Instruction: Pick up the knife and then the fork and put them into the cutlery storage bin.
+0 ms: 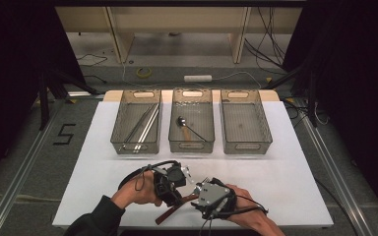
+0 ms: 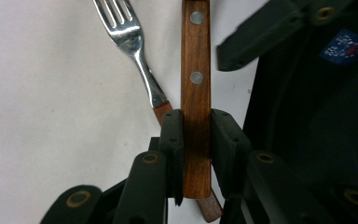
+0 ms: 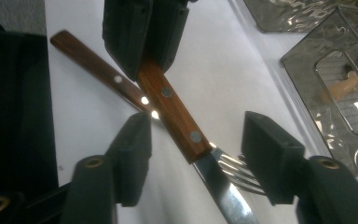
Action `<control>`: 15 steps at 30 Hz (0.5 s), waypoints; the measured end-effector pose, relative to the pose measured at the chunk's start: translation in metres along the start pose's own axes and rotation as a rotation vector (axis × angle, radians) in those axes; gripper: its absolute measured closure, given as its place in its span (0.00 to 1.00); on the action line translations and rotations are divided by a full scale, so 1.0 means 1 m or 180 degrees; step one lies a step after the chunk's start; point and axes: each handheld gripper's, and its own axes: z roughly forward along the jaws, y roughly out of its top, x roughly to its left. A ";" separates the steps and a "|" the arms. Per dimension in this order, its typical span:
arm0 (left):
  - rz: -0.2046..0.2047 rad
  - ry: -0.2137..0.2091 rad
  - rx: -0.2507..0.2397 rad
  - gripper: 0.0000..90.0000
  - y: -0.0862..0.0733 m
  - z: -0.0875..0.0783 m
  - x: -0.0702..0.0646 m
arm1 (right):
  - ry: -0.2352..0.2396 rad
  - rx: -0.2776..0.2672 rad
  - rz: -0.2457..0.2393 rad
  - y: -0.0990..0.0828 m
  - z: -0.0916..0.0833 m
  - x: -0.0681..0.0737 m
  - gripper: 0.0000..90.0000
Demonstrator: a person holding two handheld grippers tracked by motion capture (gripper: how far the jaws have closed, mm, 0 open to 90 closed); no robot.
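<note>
My left gripper (image 2: 196, 122) is shut on the wooden handle of a knife (image 2: 196, 56), which it holds just above the white table. Under the knife lies a fork (image 2: 130, 37) with a wooden handle, and the two cross each other. In the right gripper view, the knife (image 3: 170, 105) runs from the left gripper (image 3: 144, 32) down between my right gripper's (image 3: 198, 140) jaws. Those jaws stand apart on either side of the handle's blade end without touching it. In the high view both grippers, left (image 1: 174, 179) and right (image 1: 204, 189), meet near the table's front edge.
Three clear trays stand in a row at the back of the white table top (image 1: 295, 162). The left tray (image 1: 123, 142) holds long metal sticks, the middle tray (image 1: 174, 142) holds a spoon (image 1: 183, 121), and the right tray (image 1: 266, 137) has nothing in it.
</note>
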 end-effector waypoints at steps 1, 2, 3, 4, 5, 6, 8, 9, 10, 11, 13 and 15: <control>-0.0002 -0.0008 0.0008 0.83 0.000 0.000 0.000 | -0.0002 0.0013 -0.0037 0.000 0.000 0.000 0.53; -0.0007 -0.0025 0.0005 0.83 0.001 0.000 0.000 | -0.0015 0.0026 -0.0079 0.000 0.001 0.001 0.54; -0.0003 -0.0041 0.0007 0.83 0.001 0.000 0.001 | -0.0034 0.0033 -0.0138 0.000 0.002 0.002 0.56; -0.0003 -0.0049 0.0004 0.83 0.001 0.000 0.000 | -0.0034 0.0043 -0.0170 0.000 0.003 0.002 0.58; -0.0014 -0.0056 0.0007 0.83 0.001 0.000 0.000 | -0.0037 0.0056 -0.0193 0.000 0.004 0.003 0.60; -0.0016 -0.0071 0.0007 0.83 0.001 0.000 0.000 | -0.0029 0.0065 -0.0220 0.000 0.005 0.004 0.62; -0.0016 -0.0079 -0.0001 0.83 0.002 0.000 -0.001 | -0.0033 0.0106 -0.0265 0.000 0.006 0.005 0.66; -0.0016 -0.0075 0.0002 0.83 0.002 0.000 -0.001 | -0.0030 0.0124 -0.0390 0.000 0.005 0.003 0.68; -0.0019 -0.0076 0.0006 0.83 0.002 -0.001 -0.001 | -0.0053 0.0133 -0.0406 0.000 0.005 0.004 0.69; -0.0012 -0.0076 0.0007 0.83 0.002 -0.001 -0.001 | -0.0008 0.0143 -0.0416 0.000 0.005 0.005 0.71; -0.0002 -0.0078 0.0029 0.83 0.002 -0.001 -0.001 | -0.0036 0.0162 -0.0465 0.000 0.006 0.007 0.74; -0.0002 -0.0084 0.0024 0.83 0.002 -0.001 -0.001 | -0.0028 0.0158 -0.0523 0.001 0.006 0.008 0.75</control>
